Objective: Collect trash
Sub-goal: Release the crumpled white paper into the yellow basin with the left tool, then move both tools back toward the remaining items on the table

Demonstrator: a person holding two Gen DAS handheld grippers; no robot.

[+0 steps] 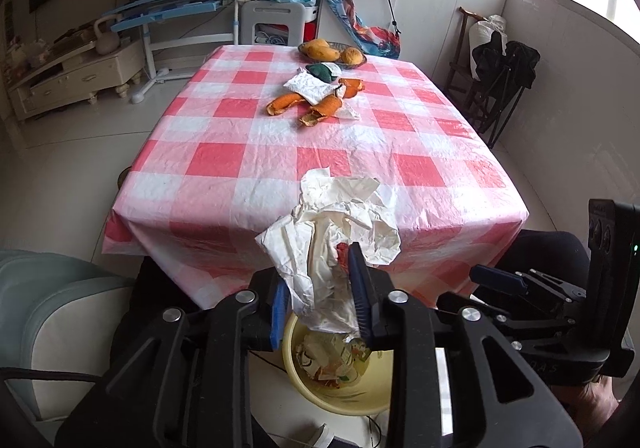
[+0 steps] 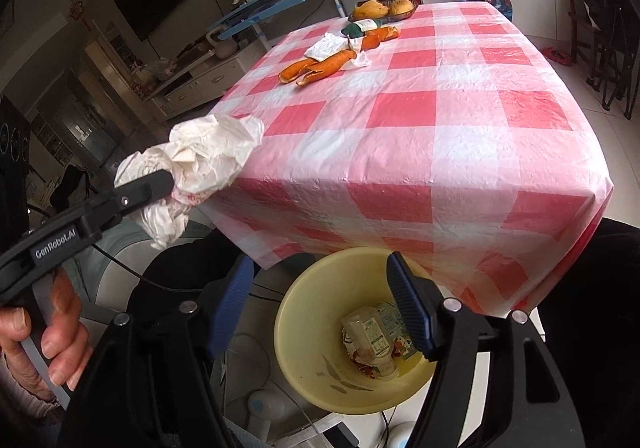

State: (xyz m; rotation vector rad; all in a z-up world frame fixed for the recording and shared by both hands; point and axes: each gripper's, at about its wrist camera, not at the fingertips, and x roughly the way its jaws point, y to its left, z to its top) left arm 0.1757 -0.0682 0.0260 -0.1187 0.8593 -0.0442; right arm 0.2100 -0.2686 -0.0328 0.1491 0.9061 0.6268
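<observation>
**A:** so where's the trash sitting right now?

**B:** A big crumpled white paper wad [image 1: 332, 248] is caught between the blue pads of the left gripper [image 1: 320, 312], hung off the near edge of the table, right above the yellow bin [image 1: 380, 388] on the floor. The jaws are set fairly narrow, with paper bunched between them and touching both pads, so it's gripped.

**A:** and the right gripper [image 2: 320, 304]?

**B:** Nothing is held in it. Its jaws are spread wide, and the bin's rim [image 2: 296, 312] is seen through the gap. A squashed clear bottle [image 2: 370, 344] and some printed wrappers are already lying inside.

**A:** anything left on the table?

**B:** Yep. Orange peels [image 1: 304, 107] and a crumpled white tissue [image 1: 310, 85] are piled toward the far end of the pink checked tablecloth [image 1: 280, 151], with a dark green wrapper [image 1: 322, 71] just behind. A shallow fruit dish [image 1: 334, 51] is parked at the far edge.
</observation>
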